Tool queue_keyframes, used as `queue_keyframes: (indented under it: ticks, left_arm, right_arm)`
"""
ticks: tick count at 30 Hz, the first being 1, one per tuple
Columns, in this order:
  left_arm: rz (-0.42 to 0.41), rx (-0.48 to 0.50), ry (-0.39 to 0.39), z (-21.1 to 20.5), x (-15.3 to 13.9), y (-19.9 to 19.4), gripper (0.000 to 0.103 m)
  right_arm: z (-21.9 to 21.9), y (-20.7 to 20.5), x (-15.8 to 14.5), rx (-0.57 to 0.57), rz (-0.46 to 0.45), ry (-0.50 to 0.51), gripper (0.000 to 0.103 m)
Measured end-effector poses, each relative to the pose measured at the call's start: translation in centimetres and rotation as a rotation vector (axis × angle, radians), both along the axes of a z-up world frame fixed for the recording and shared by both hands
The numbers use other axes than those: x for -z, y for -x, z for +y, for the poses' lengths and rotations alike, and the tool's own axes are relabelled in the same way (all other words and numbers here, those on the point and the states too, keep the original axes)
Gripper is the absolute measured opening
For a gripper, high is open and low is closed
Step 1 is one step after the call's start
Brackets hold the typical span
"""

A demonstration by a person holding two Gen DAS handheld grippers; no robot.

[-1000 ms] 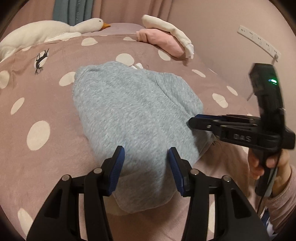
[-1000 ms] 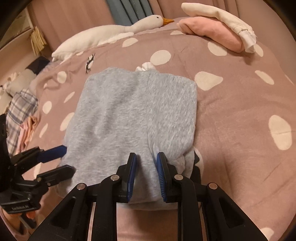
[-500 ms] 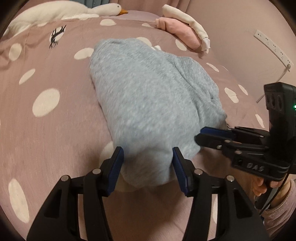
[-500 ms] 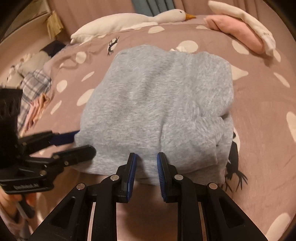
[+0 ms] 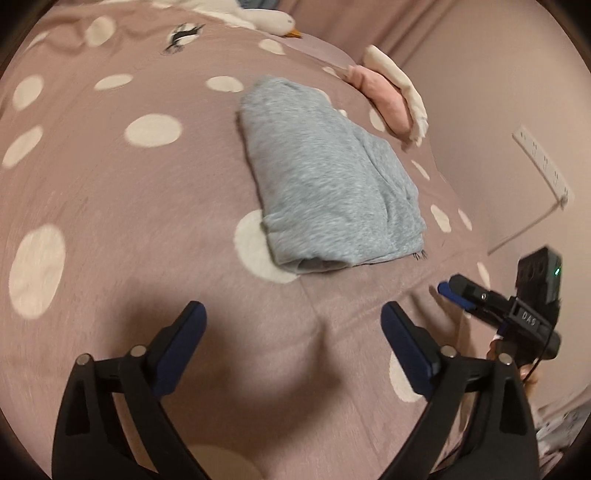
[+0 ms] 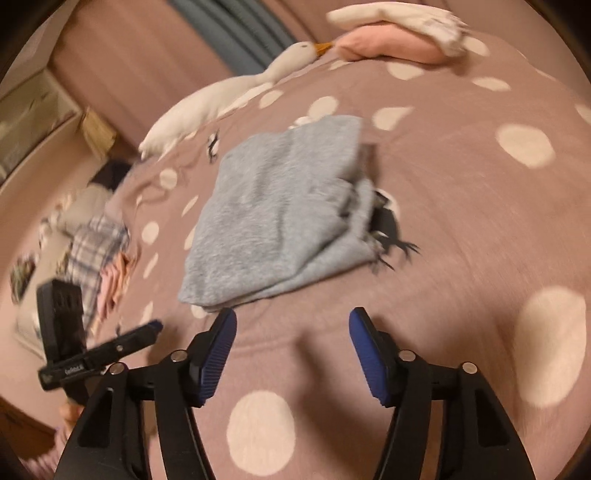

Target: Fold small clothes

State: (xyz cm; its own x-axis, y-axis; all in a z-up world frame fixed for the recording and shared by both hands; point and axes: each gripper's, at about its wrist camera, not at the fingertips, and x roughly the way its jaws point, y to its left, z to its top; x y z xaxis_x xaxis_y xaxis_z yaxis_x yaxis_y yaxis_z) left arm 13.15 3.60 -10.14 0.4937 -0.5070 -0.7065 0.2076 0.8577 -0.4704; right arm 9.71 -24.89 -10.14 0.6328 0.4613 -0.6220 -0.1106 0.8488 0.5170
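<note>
Grey garment (image 5: pixel 328 184): folded, lying on the dotted pink bedspread (image 5: pixel 110 206), centre of both views. Left gripper (image 5: pixel 291 325): tongs spread, holding nothing, lower frame. Right gripper (image 6: pixel 291 332): tongs spread, holding nothing, just short of the garment's near edge. Pink and white clothes (image 6: pixel 391 40): upper right. Goose toy (image 6: pixel 236 92): upper left.

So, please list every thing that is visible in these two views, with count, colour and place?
grey garment: one, grey, folded, middle of bedspread
bedspread: one, mauve with cream dots, under everything
goose toy: one, white with orange beak, far edge of bed
pink and cream clothes: one pile, far corner
plaid clothes: one heap, beside the bed, blurred
power strip: one, white, on wall
left gripper: one, black with blue pads, open, empty
right gripper: one, same colours, open, empty
</note>
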Motion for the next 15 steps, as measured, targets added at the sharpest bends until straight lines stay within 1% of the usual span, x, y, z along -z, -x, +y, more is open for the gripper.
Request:
queue_keyframes:
  ticks: [1,3,5,6,9,10,12,15]
  left_arm:
    - [0.009,-0.015,0.019,0.4,0.1,0.2,0.103]
    - [0.027,-0.040,0.075,1.2,0.3,0.6,0.103]
    - [0.039,-0.059,0.103,1.7,0.3,0.8,0.103]
    - [0.040,-0.065,0.102,1.8,0.2,0.9,0.103]
    - [0.036,-0.082,0.078,1.9,-0.1,1.3,0.103]
    - [0.032,-0.086,0.077,1.9,-0.3,1.5,0.103]
    - [0.025,-0.090,0.071,1.8,-0.5,1.7,0.103]
    - [0.011,-0.111,0.037,1.7,-0.9,2.0,0.103]
  right_arm:
    - [-0.3,0.1,0.2,0.008,0.008,-0.018,0.065]
    - [-0.9,0.2,0.4,0.028,0.022,-0.056,0.067]
    - [-1.7,0.4,0.6,0.053,0.027,-0.105,0.069]
    - [-1.9,0.6,0.6,0.059,0.027,-0.125,0.073]
    - [-2.8,0.9,0.5,0.084,0.022,-0.176,0.077]
    - [-3.0,1.0,0.4,0.092,0.018,-0.183,0.078]
    - [-3.3,1.2,0.2,0.116,0.012,-0.182,0.084]
    - [-3.7,1.6,0.0,0.137,-0.001,-0.192,0.087]
